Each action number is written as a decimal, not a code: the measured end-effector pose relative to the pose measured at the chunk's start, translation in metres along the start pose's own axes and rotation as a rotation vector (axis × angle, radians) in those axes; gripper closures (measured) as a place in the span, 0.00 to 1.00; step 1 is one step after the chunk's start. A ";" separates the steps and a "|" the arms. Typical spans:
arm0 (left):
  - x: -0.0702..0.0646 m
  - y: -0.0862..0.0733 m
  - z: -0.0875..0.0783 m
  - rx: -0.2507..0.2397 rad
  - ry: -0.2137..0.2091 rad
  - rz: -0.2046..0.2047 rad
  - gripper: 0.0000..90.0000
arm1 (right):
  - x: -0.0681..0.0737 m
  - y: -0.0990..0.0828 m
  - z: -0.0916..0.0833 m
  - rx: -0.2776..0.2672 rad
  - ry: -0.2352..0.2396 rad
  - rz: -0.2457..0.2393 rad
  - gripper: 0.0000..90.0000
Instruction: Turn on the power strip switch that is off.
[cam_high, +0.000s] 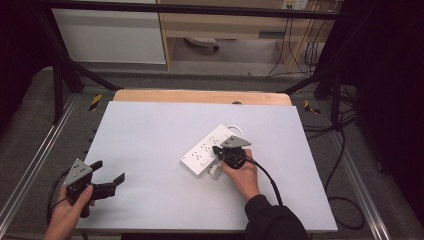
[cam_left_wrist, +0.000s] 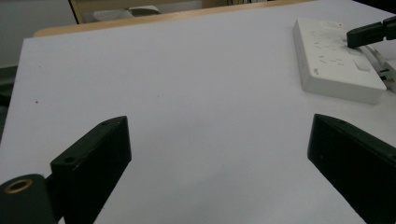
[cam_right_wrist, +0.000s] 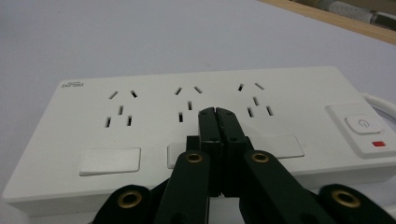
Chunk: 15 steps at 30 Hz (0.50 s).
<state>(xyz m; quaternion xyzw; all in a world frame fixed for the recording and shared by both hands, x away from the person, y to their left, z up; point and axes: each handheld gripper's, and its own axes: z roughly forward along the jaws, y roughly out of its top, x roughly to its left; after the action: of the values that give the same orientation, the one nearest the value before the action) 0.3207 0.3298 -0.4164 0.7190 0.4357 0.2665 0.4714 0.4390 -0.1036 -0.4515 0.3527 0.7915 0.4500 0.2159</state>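
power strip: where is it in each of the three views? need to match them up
High view: white power strip right of centre on the table, under the right gripper.
Left gripper view: upper right corner.
Right gripper view: spans the middle, beyond the shut jaws.
Shared landmark: its raised power button, on the cord end.

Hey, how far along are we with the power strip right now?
Done: the right gripper has reached the white rectangular plastic power strip, fingers shut together over its top face near the middle sockets. In hand: it looks aimed at the strip's middle switch, though contact can't be confirmed. Left: nothing is plugged in, and the left gripper waits open over the white table, apart from the strip.
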 end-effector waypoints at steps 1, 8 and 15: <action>0.000 0.000 0.000 0.000 0.000 0.000 0.07 | 0.000 0.000 0.000 0.000 0.000 -0.009 1.00; 0.002 0.000 -0.001 -0.011 0.001 -0.012 0.07 | 0.000 0.003 -0.003 -0.010 0.008 0.007 1.00; 0.002 -0.001 0.000 -0.005 -0.001 -0.013 0.07 | 0.002 0.005 -0.007 -0.017 0.011 0.012 1.00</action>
<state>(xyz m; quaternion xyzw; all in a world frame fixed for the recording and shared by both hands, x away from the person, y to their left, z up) 0.3208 0.3314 -0.4171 0.7150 0.4394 0.2641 0.4754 0.4355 -0.1044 -0.4438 0.3531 0.7867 0.4598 0.2120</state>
